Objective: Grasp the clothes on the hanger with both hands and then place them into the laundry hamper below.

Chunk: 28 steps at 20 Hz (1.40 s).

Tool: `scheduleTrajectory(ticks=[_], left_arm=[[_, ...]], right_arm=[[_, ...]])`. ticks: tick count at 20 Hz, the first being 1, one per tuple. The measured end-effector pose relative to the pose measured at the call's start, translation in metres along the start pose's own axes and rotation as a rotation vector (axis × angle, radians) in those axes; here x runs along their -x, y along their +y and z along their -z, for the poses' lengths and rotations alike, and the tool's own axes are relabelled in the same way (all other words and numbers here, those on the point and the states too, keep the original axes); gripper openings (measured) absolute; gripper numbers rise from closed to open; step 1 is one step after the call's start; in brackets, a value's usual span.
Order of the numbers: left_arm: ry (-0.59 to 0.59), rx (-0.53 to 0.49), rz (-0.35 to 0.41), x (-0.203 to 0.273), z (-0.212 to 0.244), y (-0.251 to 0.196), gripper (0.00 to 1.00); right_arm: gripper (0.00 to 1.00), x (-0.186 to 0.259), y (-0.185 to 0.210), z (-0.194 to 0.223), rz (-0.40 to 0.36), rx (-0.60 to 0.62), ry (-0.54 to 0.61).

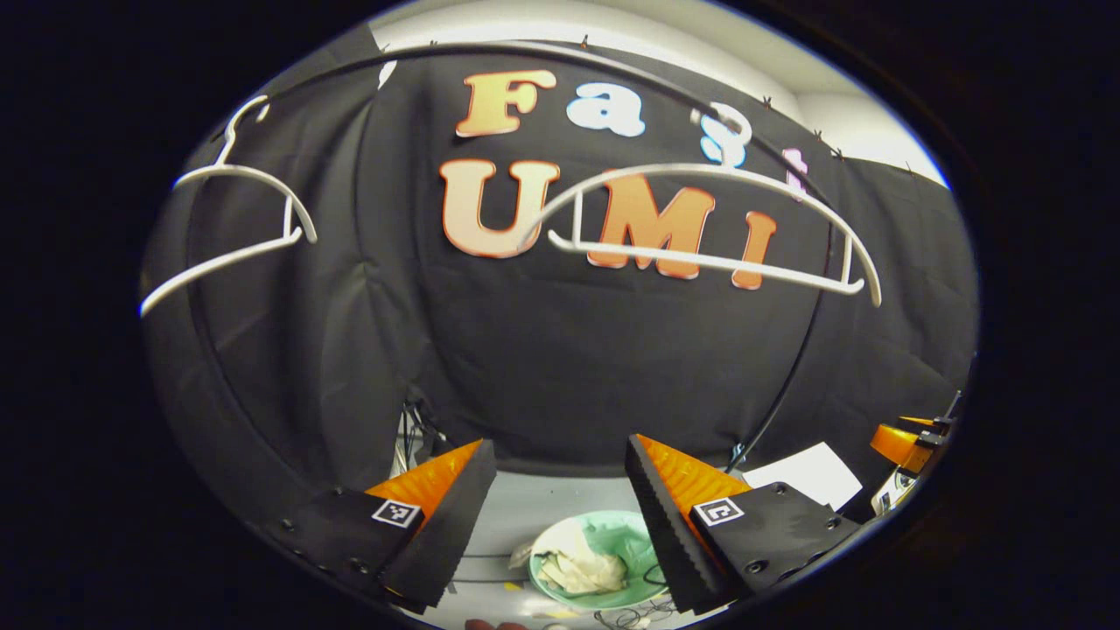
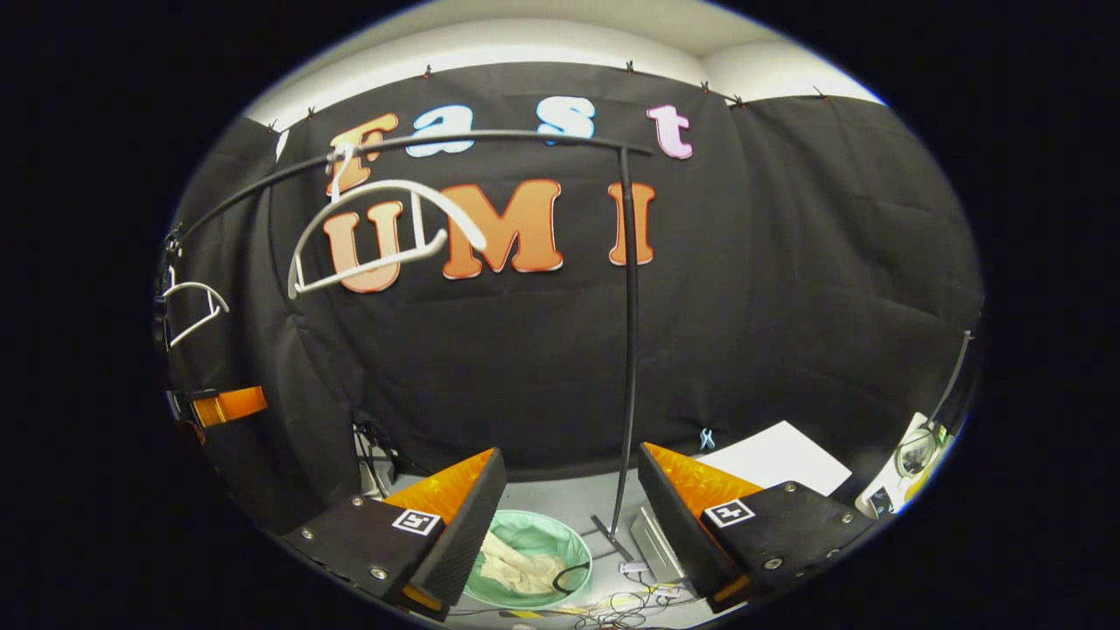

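Both grippers, left [image 1: 560, 507] and right [image 2: 573, 516], gape wide, fingers empty; cream clothes [image 1: 582, 569] lie in the round green laundry hamper [image 1: 634, 534] below.

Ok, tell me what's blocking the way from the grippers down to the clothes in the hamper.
Nothing visible blocks it. The pale clothes already lie in the green hamper on the floor, open from above. Both hangers hang bare overhead, and the left gripper and right gripper are open and empty.

Cloth-walled recording booth, garment rail [image 2: 627, 332], cables [image 2: 626, 602]
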<state>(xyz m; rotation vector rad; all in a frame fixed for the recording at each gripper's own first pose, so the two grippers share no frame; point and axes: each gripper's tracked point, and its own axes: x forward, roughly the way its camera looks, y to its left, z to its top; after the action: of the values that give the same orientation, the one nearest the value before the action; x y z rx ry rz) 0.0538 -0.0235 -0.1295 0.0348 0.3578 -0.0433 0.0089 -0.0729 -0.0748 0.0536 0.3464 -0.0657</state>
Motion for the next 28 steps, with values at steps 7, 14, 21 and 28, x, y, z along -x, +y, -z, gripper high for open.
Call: scheduleTrajectory(ticks=[7, 14, 21, 28], left_arm=[[-0.234, -0.015, 0.01, 0.044, -0.097, 0.0, 0.94], [-0.371, -0.022, 0.008, 0.08, -0.154, 0.007, 0.94], [-0.43, -0.009, -0.007, 0.102, -0.174, 0.016, 0.97], [-0.421, -0.017, -0.032, 0.103, -0.167, 0.023, 0.94]], right_arm=[[0.94, 0.037, -0.006, -0.064, 0.004, 0.022, -0.165], [0.93, 0.067, -0.005, -0.123, -0.004, 0.03, -0.266], [0.97, 0.083, -0.009, -0.142, -0.002, 0.035, -0.317], [0.93, 0.093, -0.009, -0.142, -0.003, 0.043, -0.33]])
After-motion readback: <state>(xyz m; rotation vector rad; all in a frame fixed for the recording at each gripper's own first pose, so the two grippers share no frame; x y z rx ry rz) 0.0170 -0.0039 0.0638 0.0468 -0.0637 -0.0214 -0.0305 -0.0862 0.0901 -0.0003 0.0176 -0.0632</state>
